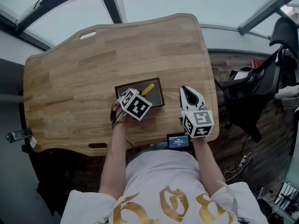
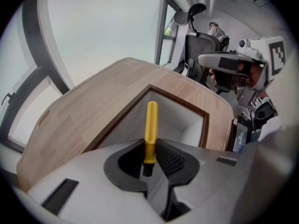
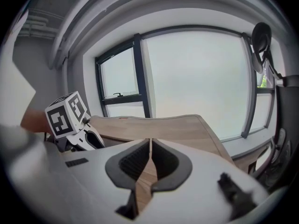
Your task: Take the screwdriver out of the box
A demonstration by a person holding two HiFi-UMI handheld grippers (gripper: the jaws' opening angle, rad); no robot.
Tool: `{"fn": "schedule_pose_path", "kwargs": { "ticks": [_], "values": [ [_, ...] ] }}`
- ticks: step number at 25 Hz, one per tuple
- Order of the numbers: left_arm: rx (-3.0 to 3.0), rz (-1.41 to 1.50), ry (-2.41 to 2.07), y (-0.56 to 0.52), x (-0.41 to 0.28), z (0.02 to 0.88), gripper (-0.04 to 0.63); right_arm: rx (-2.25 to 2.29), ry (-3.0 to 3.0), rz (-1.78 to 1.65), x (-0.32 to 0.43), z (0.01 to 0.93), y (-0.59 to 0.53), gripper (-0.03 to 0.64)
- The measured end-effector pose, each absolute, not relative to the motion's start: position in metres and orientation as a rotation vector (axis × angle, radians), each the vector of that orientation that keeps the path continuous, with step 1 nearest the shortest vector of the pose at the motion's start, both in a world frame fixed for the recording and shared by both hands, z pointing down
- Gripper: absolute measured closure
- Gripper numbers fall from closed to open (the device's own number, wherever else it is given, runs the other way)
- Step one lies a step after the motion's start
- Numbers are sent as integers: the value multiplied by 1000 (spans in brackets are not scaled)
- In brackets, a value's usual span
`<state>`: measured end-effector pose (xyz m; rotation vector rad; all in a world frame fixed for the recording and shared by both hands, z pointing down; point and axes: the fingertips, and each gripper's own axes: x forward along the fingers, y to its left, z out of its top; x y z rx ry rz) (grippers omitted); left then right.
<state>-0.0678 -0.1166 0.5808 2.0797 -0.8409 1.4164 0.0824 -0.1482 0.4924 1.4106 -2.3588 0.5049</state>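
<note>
A screwdriver (image 1: 147, 89) with a yellow handle (image 2: 151, 122) stands nearly upright over the dark-rimmed box (image 1: 158, 96), whose pale inside (image 2: 187, 120) shows below it. My left gripper (image 1: 140, 97) points steeply down above the box. In its own view it (image 2: 150, 157) is shut on the lower end of the handle. My right gripper (image 1: 186, 89) hovers over the wooden table (image 1: 70, 78), right of the box. Its jaws (image 3: 150, 155) are shut with nothing between them. The left gripper's marker cube (image 3: 65, 115) shows at the left of the right gripper view.
A black office chair (image 1: 252, 97) stands right of the table. A small device with a lit screen (image 1: 178, 141) sits at the table's near edge in front of the person. The table has a handle slot (image 1: 88, 34) at its far left.
</note>
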Motion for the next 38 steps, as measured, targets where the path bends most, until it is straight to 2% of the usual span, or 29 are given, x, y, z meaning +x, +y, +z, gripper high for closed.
{"fn": "schedule_pose_path", "kwargs": {
  "ticks": [24,38],
  "values": [
    [2253,1111,-1157,-131,-78,537,515,1360,-2412,453,64,479,-154,583],
    [2302,764,-1326,-146,-78,509,515,1336,-2419,446,57,480,-164,583]
  ]
}}
